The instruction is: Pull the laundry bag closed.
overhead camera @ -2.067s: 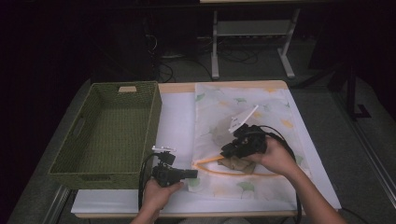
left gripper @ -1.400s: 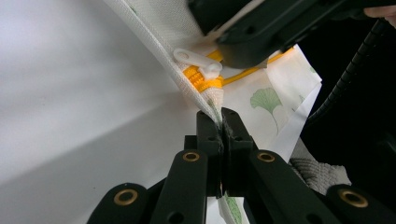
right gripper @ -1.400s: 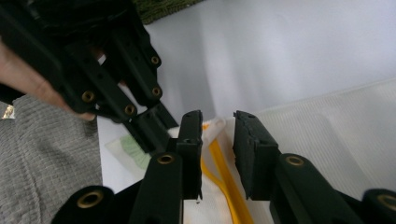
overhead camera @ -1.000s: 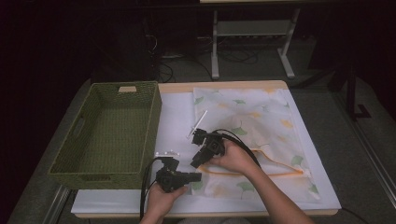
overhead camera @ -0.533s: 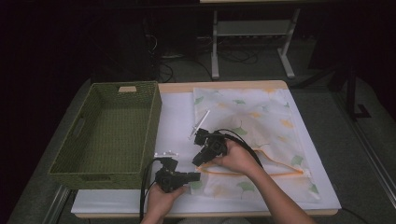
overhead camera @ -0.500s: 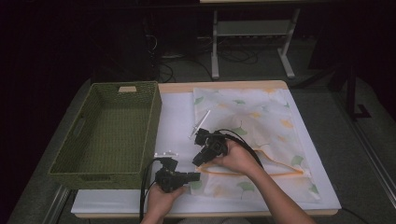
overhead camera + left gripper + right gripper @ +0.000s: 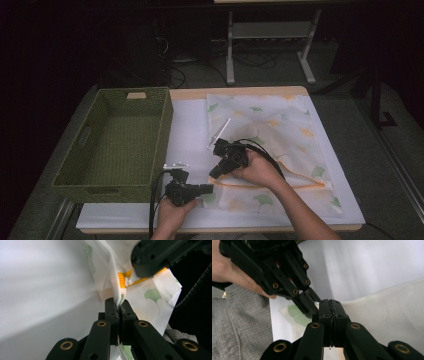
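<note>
My left gripper (image 7: 119,305) pinches the near corner of the bag (image 7: 280,130), pads pressed on a fold of mesh beside the orange zipper (image 7: 121,280). My right gripper (image 7: 331,305) has just been closing and now sits pressed together at the bag's edge, next to the left; what it grips I cannot tell for sure, likely the zipper pull. The bag lies flat on the white table (image 7: 187,125), right of the basket (image 7: 112,175). It is a light, soft, floppy mesh that bunches when pulled, so I take it by the stiffer zipper seam and corners. The basket looks empty. The bag bulges slightly in the middle; its contents are hidden.
</note>
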A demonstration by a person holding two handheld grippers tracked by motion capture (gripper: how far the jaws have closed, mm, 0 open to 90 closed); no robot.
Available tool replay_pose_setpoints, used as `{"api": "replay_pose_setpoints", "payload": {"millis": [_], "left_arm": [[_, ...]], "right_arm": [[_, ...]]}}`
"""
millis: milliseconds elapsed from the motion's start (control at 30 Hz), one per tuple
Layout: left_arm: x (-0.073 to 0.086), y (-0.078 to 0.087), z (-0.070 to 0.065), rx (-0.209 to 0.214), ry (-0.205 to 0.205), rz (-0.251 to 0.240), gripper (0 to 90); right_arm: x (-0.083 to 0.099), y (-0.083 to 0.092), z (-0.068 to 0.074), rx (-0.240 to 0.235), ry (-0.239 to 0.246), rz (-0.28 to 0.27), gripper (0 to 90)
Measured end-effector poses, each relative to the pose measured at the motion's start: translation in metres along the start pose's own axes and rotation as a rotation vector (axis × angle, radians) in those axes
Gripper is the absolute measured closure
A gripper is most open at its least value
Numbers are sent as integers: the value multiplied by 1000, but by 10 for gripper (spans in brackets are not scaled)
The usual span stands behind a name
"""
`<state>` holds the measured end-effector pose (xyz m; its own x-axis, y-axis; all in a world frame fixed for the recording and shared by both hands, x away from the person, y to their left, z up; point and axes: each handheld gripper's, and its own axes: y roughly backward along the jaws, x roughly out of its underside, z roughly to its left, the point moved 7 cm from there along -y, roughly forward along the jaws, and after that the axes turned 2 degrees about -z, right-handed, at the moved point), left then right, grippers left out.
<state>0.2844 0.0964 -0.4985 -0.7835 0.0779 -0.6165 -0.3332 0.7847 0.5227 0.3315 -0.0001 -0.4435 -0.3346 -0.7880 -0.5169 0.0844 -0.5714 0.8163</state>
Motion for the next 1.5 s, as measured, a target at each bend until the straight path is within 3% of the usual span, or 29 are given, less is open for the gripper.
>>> {"api": "replay_pose_setpoints", "payload": {"millis": [300, 533, 700, 1133, 1333, 1500], "left_arm": [[0, 1, 1, 16, 31, -16, 872], [-1, 3, 2, 28, 52, -32, 873], [-1, 1, -1, 37, 40, -29, 873], [0, 0, -4, 39, 23, -19, 875], [0, 0, -6, 47, 22, -19, 876], [-2, 3, -5, 40, 24, -42, 880]], "right_arm": [[6, 2, 1, 1, 16, 22, 879], [13, 3, -2, 4, -2, 27, 877], [16, -1, -3, -1, -16, 36, 863], [12, -2, -6, -5, -38, -1, 828], [11, -5, -5, -2, -37, 9, 866], [12, -3, -6, -22, -50, -7, 807]]}}
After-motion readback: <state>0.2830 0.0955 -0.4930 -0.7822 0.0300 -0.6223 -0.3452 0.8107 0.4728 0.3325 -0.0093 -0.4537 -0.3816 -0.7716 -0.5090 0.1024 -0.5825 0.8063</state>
